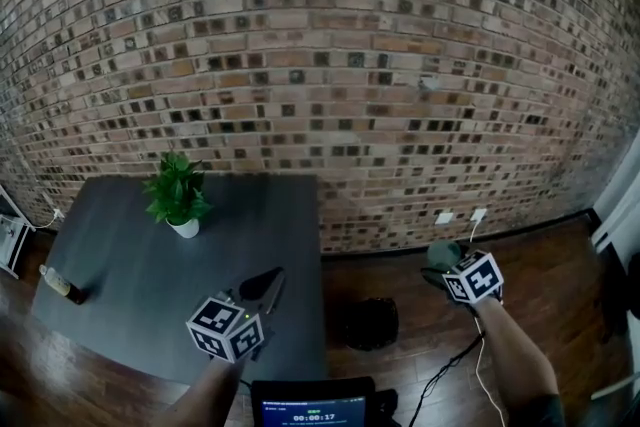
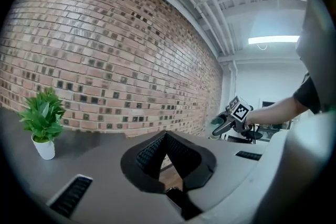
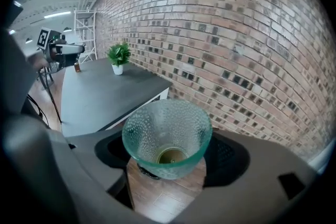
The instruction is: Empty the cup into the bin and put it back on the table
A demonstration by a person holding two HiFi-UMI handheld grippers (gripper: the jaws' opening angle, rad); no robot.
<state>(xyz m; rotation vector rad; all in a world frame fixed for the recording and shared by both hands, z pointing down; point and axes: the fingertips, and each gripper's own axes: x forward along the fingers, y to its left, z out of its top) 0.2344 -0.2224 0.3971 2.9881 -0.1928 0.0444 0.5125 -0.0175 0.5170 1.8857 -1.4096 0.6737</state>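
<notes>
fingers [image 3: 227, 157] of the right gripper [image 1: 447, 267] clamp the green pebbled glass cup [image 3: 167, 136] by its lower wall, off the tabletop [image 1: 120, 255], probably to tip it over the dark bin [image 1: 368, 323] below and left of them. left gripper [image 1: 266, 283] fingers [image 2: 151, 155] rest closed, empty, out of the way.

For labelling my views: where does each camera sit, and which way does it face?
Head view: on the person's head, looking down at table, brick wall; left gripper, right gripper, forearms show.
Left gripper view: on that gripper, level along the wall; shut jaws, right forearm beyond.
Right gripper view: on that gripper, tilted toward the floor; jaws hold the cup.
Shared: all three show the plant.
</notes>
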